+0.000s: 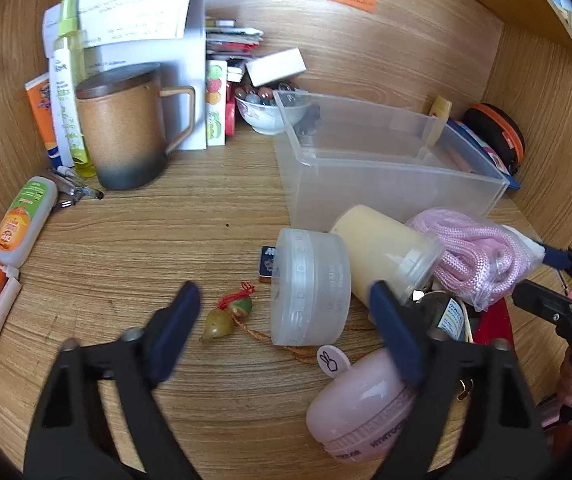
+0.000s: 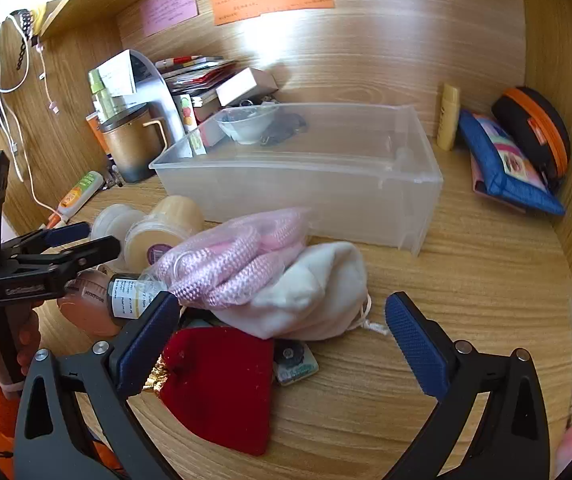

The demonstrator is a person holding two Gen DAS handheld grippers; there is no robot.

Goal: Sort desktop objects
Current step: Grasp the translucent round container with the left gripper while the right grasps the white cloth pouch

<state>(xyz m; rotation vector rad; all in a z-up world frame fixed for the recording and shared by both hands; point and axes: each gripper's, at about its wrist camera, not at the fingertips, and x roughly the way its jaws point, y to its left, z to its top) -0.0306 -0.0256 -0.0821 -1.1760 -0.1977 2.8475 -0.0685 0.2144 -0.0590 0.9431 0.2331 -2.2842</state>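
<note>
Your left gripper (image 1: 286, 320) hangs tilted down over the wooden desk (image 1: 146, 240), jaws apart and clamped on nothing. Between its blue pads lie a frosted round jar (image 1: 309, 288) on its side and a small gourd charm (image 1: 226, 316) on a cord — neither is touched. A pink rounded case (image 1: 361, 408) sits under the right-hand pad.

Your right gripper (image 2: 282, 340) is spread wide, also empty. Between its fingers lie a white cloth pouch (image 2: 317, 296) and a red velvet pouch (image 2: 222, 384); a bagged pink rope (image 2: 238, 256) rests on the white pouch, just past the left pad.

The clear plastic bin (image 2: 325, 184) stands behind the pile, with no sorted item visible inside. A cream-coloured jar (image 1: 381, 248) lies on its side against the bin's front wall, touching the frosted jar.

At the back left stands a brown lidded mug (image 1: 126, 132); a blue pouch (image 2: 501, 164) and a black-and-orange case (image 2: 533, 132) are at the far right — well apart from both grippers.
</note>
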